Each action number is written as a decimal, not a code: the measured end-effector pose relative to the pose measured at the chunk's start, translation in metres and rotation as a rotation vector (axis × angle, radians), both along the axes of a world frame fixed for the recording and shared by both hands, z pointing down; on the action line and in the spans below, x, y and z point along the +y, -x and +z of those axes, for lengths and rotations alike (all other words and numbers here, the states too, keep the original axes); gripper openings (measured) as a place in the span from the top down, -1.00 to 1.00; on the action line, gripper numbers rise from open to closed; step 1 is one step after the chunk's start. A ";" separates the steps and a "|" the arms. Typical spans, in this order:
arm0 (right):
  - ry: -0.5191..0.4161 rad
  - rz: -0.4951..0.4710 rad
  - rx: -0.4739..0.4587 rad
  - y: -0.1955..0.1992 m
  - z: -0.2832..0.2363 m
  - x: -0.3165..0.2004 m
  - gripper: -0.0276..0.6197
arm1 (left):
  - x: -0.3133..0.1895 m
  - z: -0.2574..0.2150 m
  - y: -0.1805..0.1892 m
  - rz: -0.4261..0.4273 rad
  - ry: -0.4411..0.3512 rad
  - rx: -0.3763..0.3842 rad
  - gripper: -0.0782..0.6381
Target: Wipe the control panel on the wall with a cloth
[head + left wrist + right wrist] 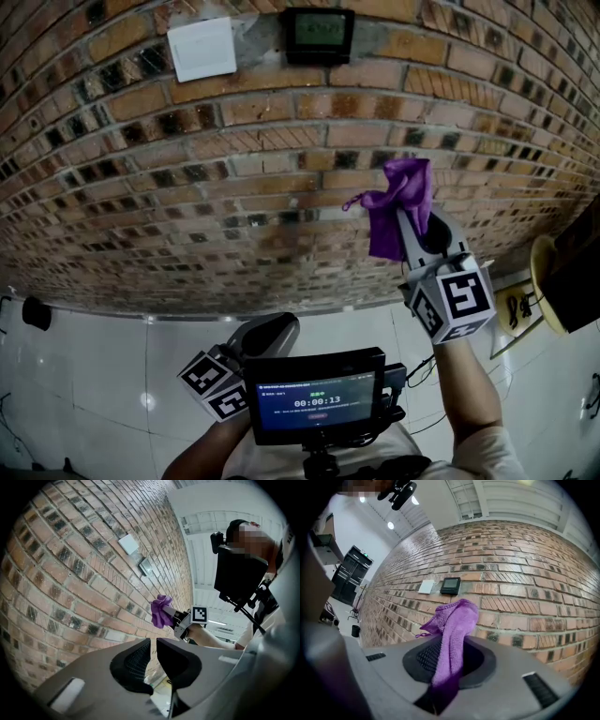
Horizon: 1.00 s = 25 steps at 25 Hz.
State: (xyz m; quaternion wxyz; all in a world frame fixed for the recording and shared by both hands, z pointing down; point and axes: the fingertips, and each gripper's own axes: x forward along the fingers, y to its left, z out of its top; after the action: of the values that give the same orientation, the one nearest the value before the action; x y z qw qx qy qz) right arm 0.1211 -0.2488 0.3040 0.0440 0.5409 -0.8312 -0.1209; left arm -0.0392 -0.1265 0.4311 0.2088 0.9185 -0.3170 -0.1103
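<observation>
Purple cloth (394, 202) is clamped between right gripper (449, 660) jaws, held up near brick wall (234, 187), below control panel (319, 36). Left gripper (153, 656) is held low, jaws nearly together, nothing gripped.

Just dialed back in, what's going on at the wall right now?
A person stands facing a brick wall with a hand-held gripper in each hand. The right hand-held gripper is clamped on a purple cloth and raised toward the wall. The cloth sits below and right of the dark control panel, so wiping has not started. The left hand-held gripper is held low, jaws close together, with nothing between them.
</observation>
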 end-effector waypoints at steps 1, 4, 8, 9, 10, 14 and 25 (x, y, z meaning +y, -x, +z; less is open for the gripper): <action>0.006 -0.001 0.000 0.001 0.002 0.001 0.66 | -0.001 0.000 0.000 0.000 0.001 0.000 0.69; 0.024 -0.002 -0.002 0.002 0.007 0.004 0.66 | -0.003 -0.001 0.000 0.001 0.003 0.002 0.69; 0.049 0.000 -0.013 0.002 0.014 0.011 0.66 | -0.004 -0.003 0.000 0.004 0.000 0.003 0.69; 0.055 -0.001 -0.015 0.003 0.016 0.012 0.66 | -0.004 -0.003 0.000 0.005 0.001 0.003 0.69; 0.061 -0.003 -0.017 0.003 0.018 0.013 0.66 | -0.004 -0.002 0.000 0.005 0.003 0.002 0.69; 0.088 -0.009 -0.025 0.006 0.028 0.017 0.66 | -0.005 -0.002 0.001 0.006 0.011 -0.001 0.69; 0.129 -0.017 -0.043 0.010 0.048 0.028 0.66 | -0.007 0.000 0.001 0.005 0.012 -0.002 0.69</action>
State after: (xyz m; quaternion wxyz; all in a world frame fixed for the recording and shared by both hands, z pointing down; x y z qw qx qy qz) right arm 0.1115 -0.2211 0.3519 0.0599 0.5323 -0.8426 -0.0560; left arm -0.0402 -0.1333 0.4310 0.2144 0.9181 -0.3156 -0.1069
